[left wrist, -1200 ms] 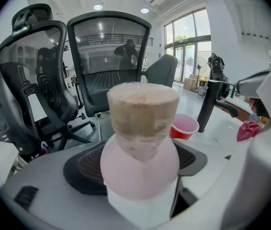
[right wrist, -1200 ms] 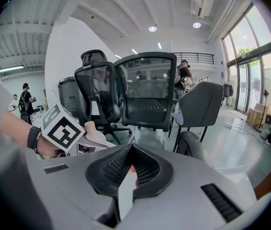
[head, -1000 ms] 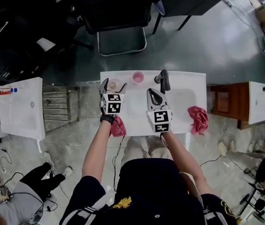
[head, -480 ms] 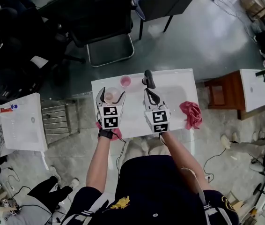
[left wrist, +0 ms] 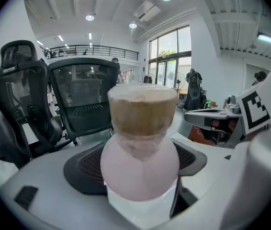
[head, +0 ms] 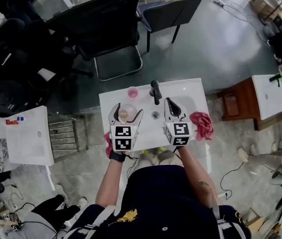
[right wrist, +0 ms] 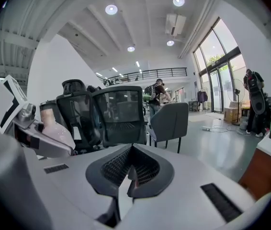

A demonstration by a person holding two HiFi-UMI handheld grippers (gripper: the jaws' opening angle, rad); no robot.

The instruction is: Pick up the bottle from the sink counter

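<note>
The bottle [head: 127, 113] is pale pink with a tan cap and stands upright between the jaws of my left gripper [head: 127, 114], over the left part of the white sink counter [head: 191, 87]. In the left gripper view the bottle [left wrist: 142, 123] fills the middle, with a dark pad pressed on each side of its round body. My right gripper [head: 173, 106] hovers over the basin to the right of the black faucet [head: 155, 90]. In its own view the right gripper [right wrist: 129, 172] has its jaws together with nothing between them, and the bottle [right wrist: 54, 124] shows at the left.
A small pink cup [head: 132, 92] stands at the counter's back edge, left of the faucet. A red cloth [head: 202, 124] hangs over the counter's right front corner, and another red cloth [head: 107, 143] at the left front. Black chairs [head: 106, 29] stand behind the sink.
Both grippers have drawn back from the counter's rear toward the front. The left one carries the bottle away from the pink cup; the right one has moved right of the faucet.
</note>
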